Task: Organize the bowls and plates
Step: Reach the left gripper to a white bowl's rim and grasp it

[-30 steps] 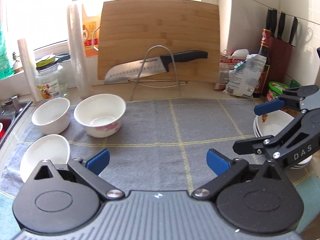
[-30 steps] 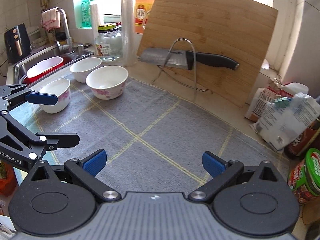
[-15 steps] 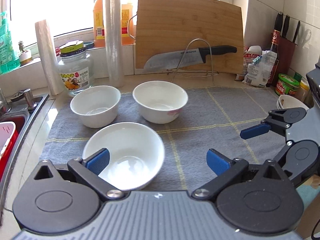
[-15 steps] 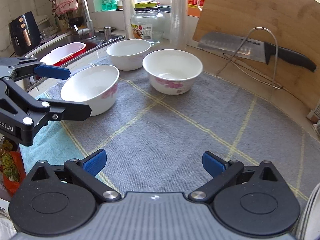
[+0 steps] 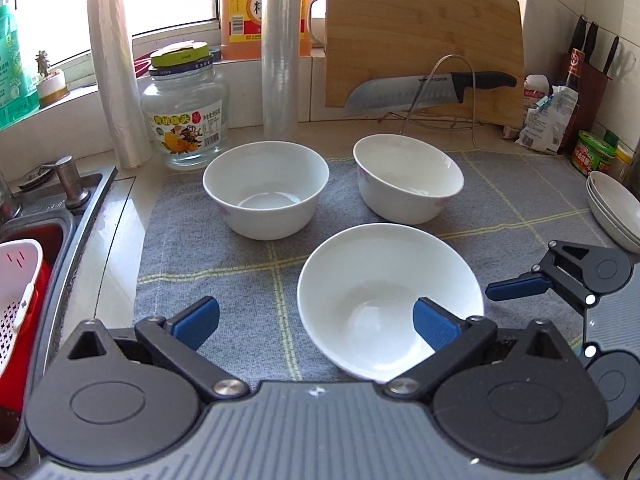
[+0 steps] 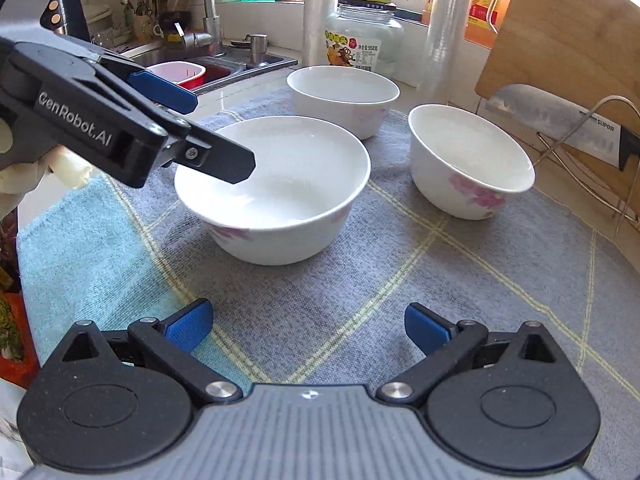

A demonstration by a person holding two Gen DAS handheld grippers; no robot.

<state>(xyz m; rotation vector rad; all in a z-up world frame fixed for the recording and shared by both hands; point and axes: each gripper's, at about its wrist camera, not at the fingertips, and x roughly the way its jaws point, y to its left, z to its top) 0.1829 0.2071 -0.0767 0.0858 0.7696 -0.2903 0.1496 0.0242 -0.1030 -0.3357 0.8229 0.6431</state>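
Observation:
Three white bowls with pink flowers stand on a grey checked mat (image 5: 224,248). The nearest bowl (image 5: 390,304) (image 6: 280,188) lies just ahead of my left gripper (image 5: 316,316), which is open. Its right pad (image 5: 434,322) hangs over the bowl's inside, while the left pad (image 5: 196,316) is outside, to the left. The other two bowls (image 5: 266,194) (image 5: 408,184) stand behind it. My right gripper (image 6: 308,326) is open above bare mat, short of the near bowl. A stack of white plates (image 5: 612,208) sits at the mat's right edge.
A sink (image 5: 36,224) with a red and white basket (image 5: 16,300) lies to the left. Behind the bowls stand a glass jar (image 5: 186,120), two rolls of film, a bamboo cutting board (image 5: 424,40) and a knife (image 5: 420,90) on a wire rack. Packets and jars crowd the right corner.
Both grippers have swung left, towards the bowls. The near bowl has come under my left gripper's right finger. Both stay open.

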